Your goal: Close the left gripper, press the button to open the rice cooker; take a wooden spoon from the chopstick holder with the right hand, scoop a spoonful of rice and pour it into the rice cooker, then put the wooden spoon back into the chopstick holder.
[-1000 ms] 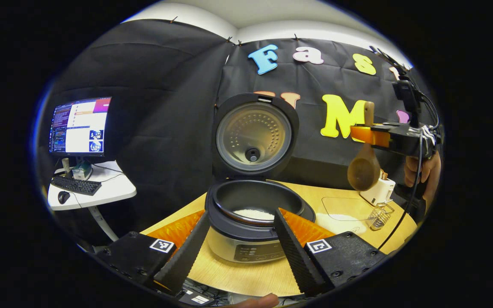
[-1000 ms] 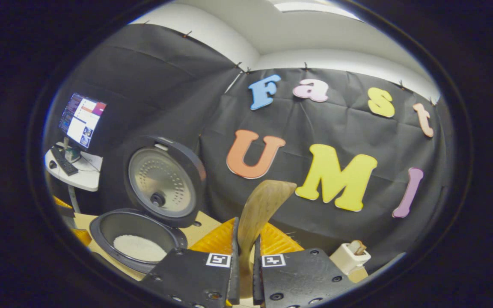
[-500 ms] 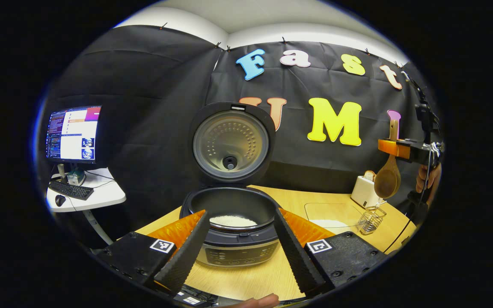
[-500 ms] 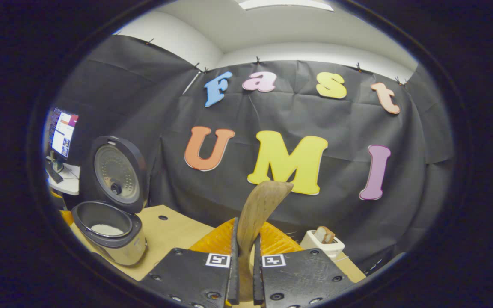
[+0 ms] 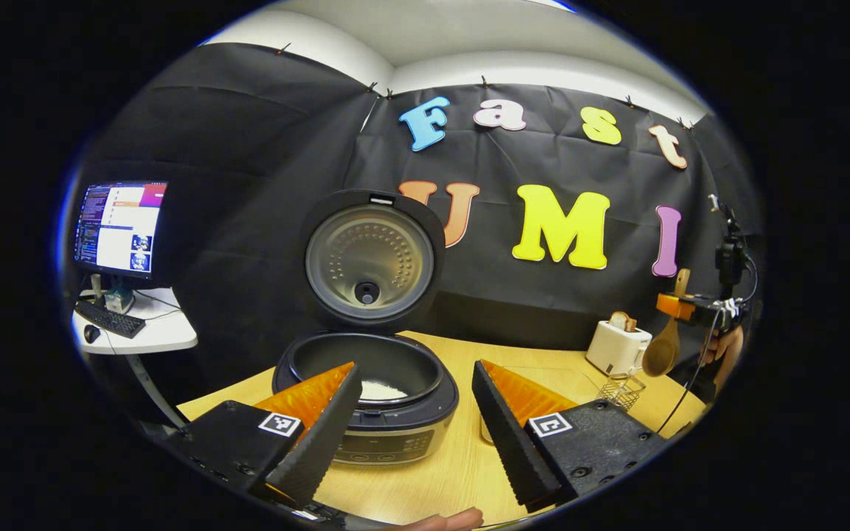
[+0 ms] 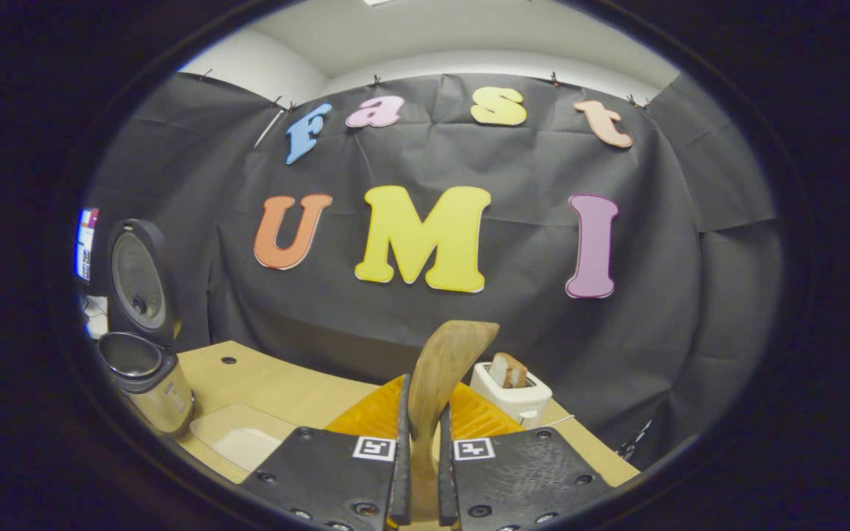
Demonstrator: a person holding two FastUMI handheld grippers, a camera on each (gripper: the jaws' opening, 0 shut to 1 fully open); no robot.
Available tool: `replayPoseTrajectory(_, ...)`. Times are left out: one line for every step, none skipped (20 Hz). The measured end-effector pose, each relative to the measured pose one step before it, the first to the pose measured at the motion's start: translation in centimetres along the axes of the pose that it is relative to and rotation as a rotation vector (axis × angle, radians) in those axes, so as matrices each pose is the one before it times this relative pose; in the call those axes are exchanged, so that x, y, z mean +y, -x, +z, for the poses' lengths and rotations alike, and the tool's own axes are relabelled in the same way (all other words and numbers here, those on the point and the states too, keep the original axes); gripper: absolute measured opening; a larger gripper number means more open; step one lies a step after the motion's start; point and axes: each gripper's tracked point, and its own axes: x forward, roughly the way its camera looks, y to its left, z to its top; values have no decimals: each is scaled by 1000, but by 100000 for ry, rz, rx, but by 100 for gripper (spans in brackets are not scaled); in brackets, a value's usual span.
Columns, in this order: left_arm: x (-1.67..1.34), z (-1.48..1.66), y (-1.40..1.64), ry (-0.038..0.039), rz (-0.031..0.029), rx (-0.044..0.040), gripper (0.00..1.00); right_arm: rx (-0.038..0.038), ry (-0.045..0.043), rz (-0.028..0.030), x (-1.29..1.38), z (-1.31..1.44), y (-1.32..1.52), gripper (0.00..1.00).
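Observation:
The rice cooker [image 5: 373,413] stands open on the wooden table, lid [image 5: 370,258] upright, white rice [image 5: 381,389] in its pot. My left gripper [image 5: 415,369] is open in front of it, fingers wide apart and holding nothing. At the far right my right gripper [image 5: 679,306] is shut on the wooden spoon [image 5: 661,354], whose bowl hangs down above the wire chopstick holder [image 5: 623,391]. In the right gripper view the right gripper [image 6: 422,402] clamps the spoon [image 6: 447,361] by its handle, and the cooker [image 6: 148,369] sits far left.
A white toaster [image 5: 617,346] with bread stands behind the holder, and it is also straight ahead [image 6: 510,387] in the right gripper view. A clear tray [image 6: 244,439] of rice lies between cooker and toaster. A monitor [image 5: 119,228] and side table [image 5: 137,335] are left.
My right gripper has carried the spoon rightward, away from the cooker, to above the chopstick holder by the toaster. My left gripper has drawn back a little from the cooker and stays open.

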Motion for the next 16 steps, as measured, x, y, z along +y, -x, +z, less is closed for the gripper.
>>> replayPoseTrajectory(-426, 27, 60, -18, -664, -114, 96, 1484, -1033, -1129, -673, -915, -630, 14)
replayPoseTrajectory(-287, 40, 69, -434, -78, -414, 96, 2040, -1061, -923, -629, -1089, -840, 14)
replayPoseTrajectory(-221, 50, 132, -677, -132, -210, 96, 2177, -1743, -550, -437, -956, -724, 14)
replayPoseTrajectory(-321, 3, 9, -681, -564, -217, 96, 2005, -1945, 87, -297, -942, -606, 14)
replayPoseTrajectory(-342, -52, -113, -522, -718, -296, 96, 2088, -1939, 92, -197, -687, -535, 14)
replayPoseTrajectory(-240, 1, 0, -427, -694, -122, 96, 387, -1072, 592, -136, -330, -396, 14)
replayPoseTrajectory(-163, -160, -39, -501, -658, -1, 96, 778, -660, 173, -102, -275, -293, 14)
replayPoseTrajectory(-261, -61, -107, -283, -304, 259, 96, 107, -458, 511, -21, -52, -205, 14)
replayPoseTrajectory(-32, -190, -4, -163, -140, 455, 96, 588, -397, 488, 97, -191, -148, 15)
replayPoseTrajectory(-100, -322, -103, -118, -138, 795, 96, 1080, -177, 85, -35, -389, -172, 15)
replayPoseTrajectory(6, -171, -98, -111, -49, 732, 96, 1210, 66, -208, -88, -304, -279, 15)
replayPoseTrajectory(-76, -188, -87, -124, -13, 645, 96, 1429, -235, 392, 62, -438, -327, 16)
replayPoseTrajectory(-11, -151, -81, -166, -2, 418, 96, 1654, -413, 280, 42, -547, -235, 17)
replayPoseTrajectory(14, -18, -35, -217, -47, 175, 86, 1300, -599, -379, -173, -444, -300, 18)
replayPoseTrajectory(-100, 42, 62, -154, 22, -145, 86, 720, -621, 15, -110, -24, -114, 18)
replayPoseTrajectory(36, 60, 111, -94, -34, -102, 86, 1483, -1137, 504, 3, -533, -247, 25)
